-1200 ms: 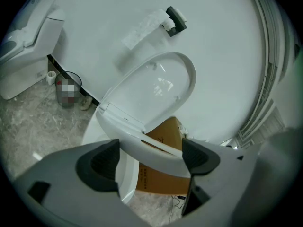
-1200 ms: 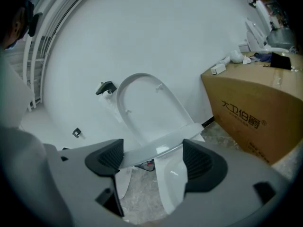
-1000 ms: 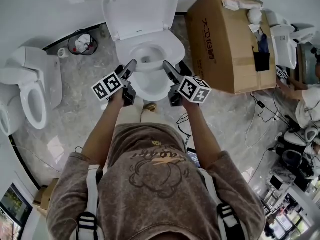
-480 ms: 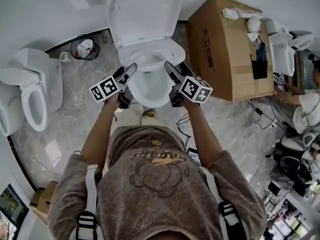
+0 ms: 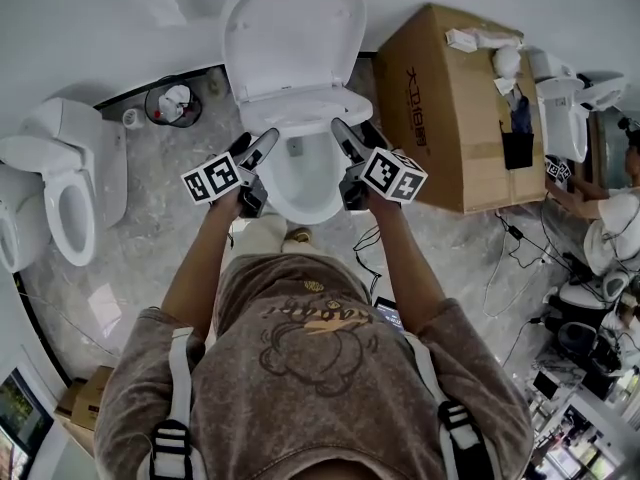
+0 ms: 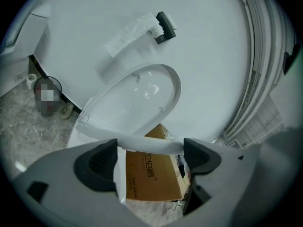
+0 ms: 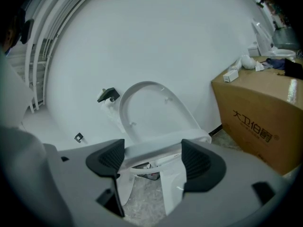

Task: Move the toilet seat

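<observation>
We stand over the white toilet [image 5: 300,196] at the far wall, its lid [image 5: 295,33] upright. The toilet seat [image 5: 358,100] sits partly raised above the bowl. Our left gripper [image 5: 258,144] pinches its left side and our right gripper [image 5: 350,136] its right, jaws wide.

Bright, even, cool light washes the white toilet seat [image 5: 350,103] nearly featureless, and the shadows around it are faint and soft. The glossy floor [image 5: 140,258] left of it carries pale glare. Every view bows at its edges, and both gripper views darken to black corners.
</observation>
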Motion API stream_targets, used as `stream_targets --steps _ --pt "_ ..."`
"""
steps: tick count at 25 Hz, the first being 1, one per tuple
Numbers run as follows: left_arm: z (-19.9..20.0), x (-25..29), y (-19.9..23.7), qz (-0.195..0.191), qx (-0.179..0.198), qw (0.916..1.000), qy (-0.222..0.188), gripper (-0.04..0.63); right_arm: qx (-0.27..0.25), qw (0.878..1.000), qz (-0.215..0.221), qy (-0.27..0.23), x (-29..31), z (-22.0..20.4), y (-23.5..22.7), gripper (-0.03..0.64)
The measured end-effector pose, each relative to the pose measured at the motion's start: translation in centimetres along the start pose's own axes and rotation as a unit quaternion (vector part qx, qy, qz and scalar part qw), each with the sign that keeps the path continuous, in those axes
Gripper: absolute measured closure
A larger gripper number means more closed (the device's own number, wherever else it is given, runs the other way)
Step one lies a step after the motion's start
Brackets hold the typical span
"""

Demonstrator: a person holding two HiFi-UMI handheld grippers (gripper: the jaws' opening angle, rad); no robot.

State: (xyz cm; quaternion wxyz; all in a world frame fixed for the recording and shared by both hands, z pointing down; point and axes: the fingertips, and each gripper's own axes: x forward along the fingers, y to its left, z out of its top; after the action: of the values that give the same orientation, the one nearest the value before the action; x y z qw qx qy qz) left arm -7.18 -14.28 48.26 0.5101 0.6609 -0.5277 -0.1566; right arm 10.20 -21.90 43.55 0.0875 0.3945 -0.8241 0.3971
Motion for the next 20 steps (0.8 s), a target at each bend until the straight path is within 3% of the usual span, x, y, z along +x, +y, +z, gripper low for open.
stream_targets --steps 8,20 --pt "1.8 0.8 -0.3 -0.007 0.014 0.9999 -0.006 0.166 -0.004 1.000 0.006 -0.012 1.5 2.0 0.5 0.247" --pt "5.6 2.7 -0.2 -0.002 -0.007 0.9999 -0.015 0.166 -0.008 0.999 0.001 -0.044 4.5 5.1 1.4 0.249"
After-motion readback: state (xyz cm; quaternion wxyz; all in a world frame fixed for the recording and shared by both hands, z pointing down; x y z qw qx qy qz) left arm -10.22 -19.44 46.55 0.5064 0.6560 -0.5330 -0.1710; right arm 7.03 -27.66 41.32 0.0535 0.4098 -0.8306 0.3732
